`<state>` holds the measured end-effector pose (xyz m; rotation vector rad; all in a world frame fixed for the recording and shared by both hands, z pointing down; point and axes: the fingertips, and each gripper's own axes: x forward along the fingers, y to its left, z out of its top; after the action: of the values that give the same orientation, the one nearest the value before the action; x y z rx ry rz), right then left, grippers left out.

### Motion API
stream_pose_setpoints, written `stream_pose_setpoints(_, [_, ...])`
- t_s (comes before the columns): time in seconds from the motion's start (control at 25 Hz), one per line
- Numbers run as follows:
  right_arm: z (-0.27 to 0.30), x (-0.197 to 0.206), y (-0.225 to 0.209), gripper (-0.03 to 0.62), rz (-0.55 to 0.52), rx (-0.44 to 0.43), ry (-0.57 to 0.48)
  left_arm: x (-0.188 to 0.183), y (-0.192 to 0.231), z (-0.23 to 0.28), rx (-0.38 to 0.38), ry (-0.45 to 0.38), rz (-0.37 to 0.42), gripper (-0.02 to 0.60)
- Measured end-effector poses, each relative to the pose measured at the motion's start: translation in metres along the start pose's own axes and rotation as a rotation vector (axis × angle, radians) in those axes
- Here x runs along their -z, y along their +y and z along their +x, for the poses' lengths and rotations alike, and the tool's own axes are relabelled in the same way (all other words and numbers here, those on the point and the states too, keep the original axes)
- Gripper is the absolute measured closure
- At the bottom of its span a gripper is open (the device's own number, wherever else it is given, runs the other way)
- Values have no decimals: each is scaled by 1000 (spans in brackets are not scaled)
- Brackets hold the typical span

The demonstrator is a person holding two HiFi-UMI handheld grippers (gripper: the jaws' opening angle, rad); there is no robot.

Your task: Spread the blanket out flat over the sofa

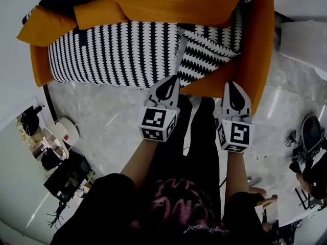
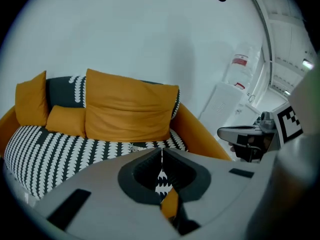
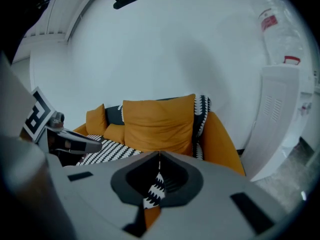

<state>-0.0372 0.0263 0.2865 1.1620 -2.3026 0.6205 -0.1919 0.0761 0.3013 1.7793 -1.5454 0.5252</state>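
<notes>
A black-and-white patterned blanket [image 1: 112, 52] covers the seat of the orange sofa [image 1: 255, 55]. Its right part lies in a raised fold that runs toward me. My left gripper [image 1: 172, 79] is at the blanket's front edge with its jaws closed, and patterned cloth shows right under the tips [image 2: 161, 154]. My right gripper [image 1: 231, 84] hangs beside it over the sofa's front right corner. It too is closed, with patterned cloth under its tips [image 3: 159, 156]. A big orange cushion [image 2: 127, 106] leans on the backrest.
Two smaller orange cushions [image 1: 99, 11] lie at the sofa's left end. The person's dark-clad legs [image 1: 199, 137] stand on the marble floor in front. A white cabinet with clutter [image 1: 51, 147] is at the left. White units [image 1: 306, 40] and floor equipment [image 1: 309, 137] stand at the right.
</notes>
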Motion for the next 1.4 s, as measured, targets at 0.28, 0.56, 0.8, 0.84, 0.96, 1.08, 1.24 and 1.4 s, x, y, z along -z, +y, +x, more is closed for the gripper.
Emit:
stream_pose_setpoints(0.28, [22, 20, 10, 572, 21, -5, 28, 22, 23, 11, -6, 45, -2, 566])
stream_pose_setpoints(0.56, [26, 31, 5, 572, 49, -10, 28, 26, 29, 25, 5, 67, 61, 566])
stream_pose_setpoints(0.8, [32, 43, -3, 572, 86, -6, 37, 25, 34, 53, 25, 108, 121, 565])
stream_pose_setpoints(0.84, [31, 45, -3, 572, 91, -3, 36, 23, 35, 57, 34, 115, 144, 565])
stream_pose_setpoints(0.96, [28, 47, -4, 572, 106, 9, 31, 18, 36, 71, 65, 137, 220, 564])
stream_pose_setpoints(1.08, [26, 51, -2, 572, 121, 12, 33, 9, 42, 85, 70, 141, 284, 563])
stream_pose_setpoints(1.24, [27, 57, -2, 572, 149, 8, 35, -6, 50, 110, 84, 131, 298, 483])
stream_pose_setpoints(1.4, [22, 72, -10, 572, 172, 10, 37, 0, 44, 139, 117, 188, 454, 431])
